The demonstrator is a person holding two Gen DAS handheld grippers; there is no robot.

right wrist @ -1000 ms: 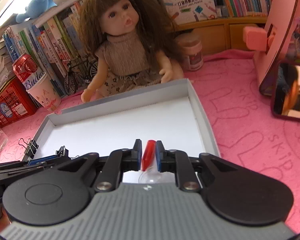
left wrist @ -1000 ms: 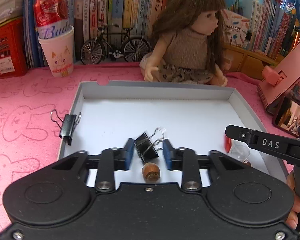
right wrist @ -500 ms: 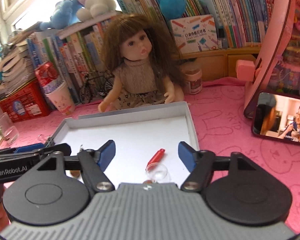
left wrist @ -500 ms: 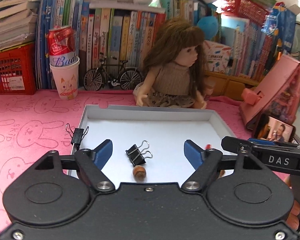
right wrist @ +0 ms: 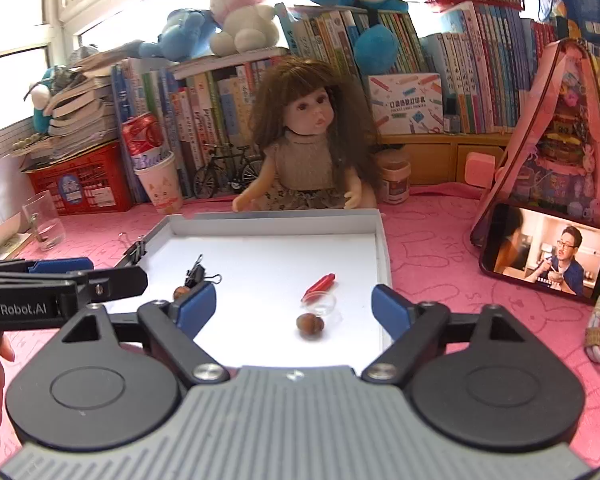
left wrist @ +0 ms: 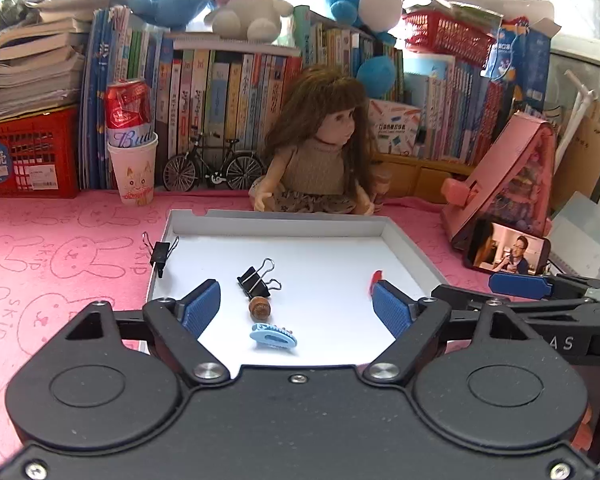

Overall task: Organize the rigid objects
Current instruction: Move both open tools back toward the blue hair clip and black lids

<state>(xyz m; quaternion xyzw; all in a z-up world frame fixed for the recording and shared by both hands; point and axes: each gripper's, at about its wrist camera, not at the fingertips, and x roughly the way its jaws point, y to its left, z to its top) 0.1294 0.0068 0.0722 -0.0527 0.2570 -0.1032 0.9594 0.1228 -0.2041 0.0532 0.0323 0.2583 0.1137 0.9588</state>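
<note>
Both grippers are backing off from the tray since the earlier frames, jaws letting go of what they gripped.

Left wrist view: left gripper [left wrist: 296,306] is hovering over the near edge of the white tray [left wrist: 404,240], jaws apart and opening, nothing pressed between them. Black binder clip [left wrist: 256,280] is lying at 12 o'clock of a hazelnut [left wrist: 260,308], just beside it; a blue hair clip [left wrist: 273,335] is sitting at 6 o'clock of the nut. A second binder clip [left wrist: 160,252] is hanging on the tray's 9 o'clock wall.

Right wrist view: right gripper [right wrist: 294,308] is also hovering, jaws wide and opening, empty. Red-handled clear piece [right wrist: 320,288] and another nut [right wrist: 310,324] are resting inside the tray.

Risks: round nuts rolling if the tray gets nudged; the rim clip slipping onto the pink table [right wrist: 440,240]; the two grippers bumping, working so near.
</note>
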